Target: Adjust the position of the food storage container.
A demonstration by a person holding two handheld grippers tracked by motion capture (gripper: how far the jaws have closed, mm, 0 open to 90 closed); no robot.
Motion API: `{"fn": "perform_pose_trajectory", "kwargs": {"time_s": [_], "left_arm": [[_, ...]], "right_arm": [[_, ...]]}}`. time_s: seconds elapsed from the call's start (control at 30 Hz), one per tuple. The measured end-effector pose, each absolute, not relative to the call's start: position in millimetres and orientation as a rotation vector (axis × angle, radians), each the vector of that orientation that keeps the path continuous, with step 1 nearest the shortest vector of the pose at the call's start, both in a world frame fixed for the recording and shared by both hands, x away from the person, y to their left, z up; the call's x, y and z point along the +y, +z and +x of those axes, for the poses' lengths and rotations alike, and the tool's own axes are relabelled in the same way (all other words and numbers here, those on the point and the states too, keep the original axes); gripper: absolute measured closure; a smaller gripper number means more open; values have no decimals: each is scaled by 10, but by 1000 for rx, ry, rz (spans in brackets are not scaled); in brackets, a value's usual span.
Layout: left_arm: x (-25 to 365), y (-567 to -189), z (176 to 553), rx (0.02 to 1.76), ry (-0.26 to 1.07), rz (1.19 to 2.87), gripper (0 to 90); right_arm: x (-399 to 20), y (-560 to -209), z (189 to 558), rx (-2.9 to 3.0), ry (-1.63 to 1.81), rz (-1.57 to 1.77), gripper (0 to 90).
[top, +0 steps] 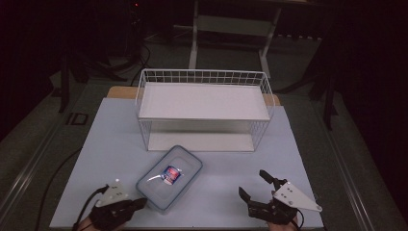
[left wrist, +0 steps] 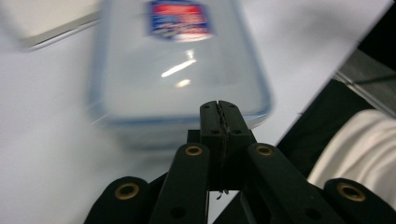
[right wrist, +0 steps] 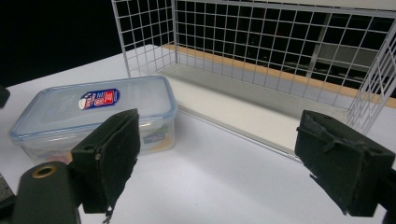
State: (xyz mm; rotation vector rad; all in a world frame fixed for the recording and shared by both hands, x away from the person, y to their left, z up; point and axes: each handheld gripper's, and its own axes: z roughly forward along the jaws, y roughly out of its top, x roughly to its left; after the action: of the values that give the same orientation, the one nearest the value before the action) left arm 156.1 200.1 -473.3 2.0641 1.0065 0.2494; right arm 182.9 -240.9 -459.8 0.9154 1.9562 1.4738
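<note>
A clear plastic food box (top: 169, 177) with a blue-rimmed lid and a red-and-blue label lies at an angle on the table, in front of the white wire rack (top: 204, 82). My left gripper (top: 141, 202) is shut, its tips at the box's near left corner. In the left gripper view the two jaws (left wrist: 219, 112) meet with nothing between them, right at the box's (left wrist: 177, 70) rim; whether they touch it I cannot tell. My right gripper (top: 253, 183) stands open to the right of the box. Between its wide-apart pads (right wrist: 219, 140) I see the box (right wrist: 93, 112) at left and the rack (right wrist: 280, 51) behind.
The rack has an upper white shelf (top: 202, 100) and a lower white shelf (top: 202, 141), open toward me. A pale sheet (top: 110, 139) covers the table; its front edge runs just under both grippers. Dark floor, cables and stands surround the table.
</note>
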Motion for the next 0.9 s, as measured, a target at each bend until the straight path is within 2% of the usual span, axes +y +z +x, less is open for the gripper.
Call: {"fn": "perform_pose_trajectory", "kwargs": {"time_s": [0.1, 0.23, 0.57, 0.9], "left_arm": [[2157, -4830, 1555, 1106, 245, 2057, 894], [2169, -4975, 1636, 1170, 207, 2054, 894], [1990, -5214, 1853, 1199, 168, 2127, 894], [2053, -5238, 2058, 1248, 178, 2074, 894]], "right_arm": [[-2388, -4601, 1841, 1960, 1473, 911, 139], [-2364, -4604, 1863, 1967, 1477, 908, 139], [-2360, -4599, 1894, 1971, 1488, 894, 139], [-2354, -4593, 1884, 1969, 1491, 889, 139]]}}
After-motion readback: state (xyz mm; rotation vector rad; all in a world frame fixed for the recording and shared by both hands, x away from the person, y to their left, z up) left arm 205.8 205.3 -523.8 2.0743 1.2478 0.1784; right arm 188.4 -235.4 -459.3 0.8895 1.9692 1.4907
